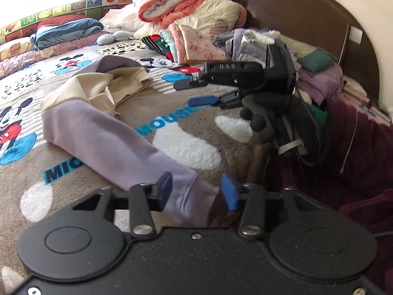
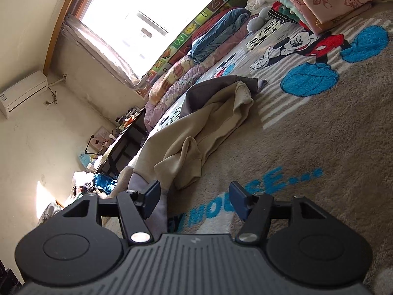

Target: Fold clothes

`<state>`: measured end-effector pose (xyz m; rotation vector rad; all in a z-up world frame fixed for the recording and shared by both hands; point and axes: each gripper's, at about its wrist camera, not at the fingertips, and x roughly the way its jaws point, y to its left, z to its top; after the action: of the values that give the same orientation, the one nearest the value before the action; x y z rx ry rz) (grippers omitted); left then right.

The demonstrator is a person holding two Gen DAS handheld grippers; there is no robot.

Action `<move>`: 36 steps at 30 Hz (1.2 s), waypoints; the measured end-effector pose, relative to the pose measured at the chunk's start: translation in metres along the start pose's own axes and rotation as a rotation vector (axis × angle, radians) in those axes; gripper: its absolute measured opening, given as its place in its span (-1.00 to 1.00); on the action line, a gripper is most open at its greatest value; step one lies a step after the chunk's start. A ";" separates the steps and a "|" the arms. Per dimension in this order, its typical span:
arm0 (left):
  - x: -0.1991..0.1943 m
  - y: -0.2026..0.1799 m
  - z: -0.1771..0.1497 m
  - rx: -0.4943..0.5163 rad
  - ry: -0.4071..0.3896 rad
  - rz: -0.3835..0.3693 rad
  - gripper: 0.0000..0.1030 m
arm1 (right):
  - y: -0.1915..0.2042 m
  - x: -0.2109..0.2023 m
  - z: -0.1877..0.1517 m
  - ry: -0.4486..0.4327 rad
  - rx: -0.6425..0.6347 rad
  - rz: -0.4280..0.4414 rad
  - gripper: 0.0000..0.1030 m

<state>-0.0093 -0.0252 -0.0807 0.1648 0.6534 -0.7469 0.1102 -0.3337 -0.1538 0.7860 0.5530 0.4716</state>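
Left wrist view: a cartoon blanket [image 1: 172, 113] covers the bed; the lilac-and-cream sweatshirt [image 1: 98, 127] lies on it, its cuff between the wide-open, empty left gripper [image 1: 197, 191]. The right gripper [image 1: 196, 93] hovers open, empty. Only the right wrist view shows the window [image 2: 147, 17] and air conditioner [image 2: 22, 93].

I see free blanket [image 1: 152, 113] between my grippers. The crumpled sweatshirt [image 1: 98, 113] blocks the left side, and folded clothes [image 1: 194, 44] stand behind near the headboard [image 1: 307, 12].
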 end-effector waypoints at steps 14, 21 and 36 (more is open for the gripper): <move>0.018 0.162 0.010 -0.821 -0.162 0.204 0.05 | 0.015 0.032 -0.012 0.063 -0.037 0.021 0.37; 0.057 0.233 -0.007 -1.188 -0.282 0.122 0.05 | 0.008 0.057 -0.021 0.107 -0.043 -0.013 0.35; 0.080 0.251 0.017 -1.054 -0.473 -0.060 -0.94 | 0.009 0.076 -0.026 0.061 -0.104 0.005 0.37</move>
<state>0.2125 0.1063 -0.1371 -0.9729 0.5231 -0.3947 0.1499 -0.2702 -0.1837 0.6750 0.5788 0.5260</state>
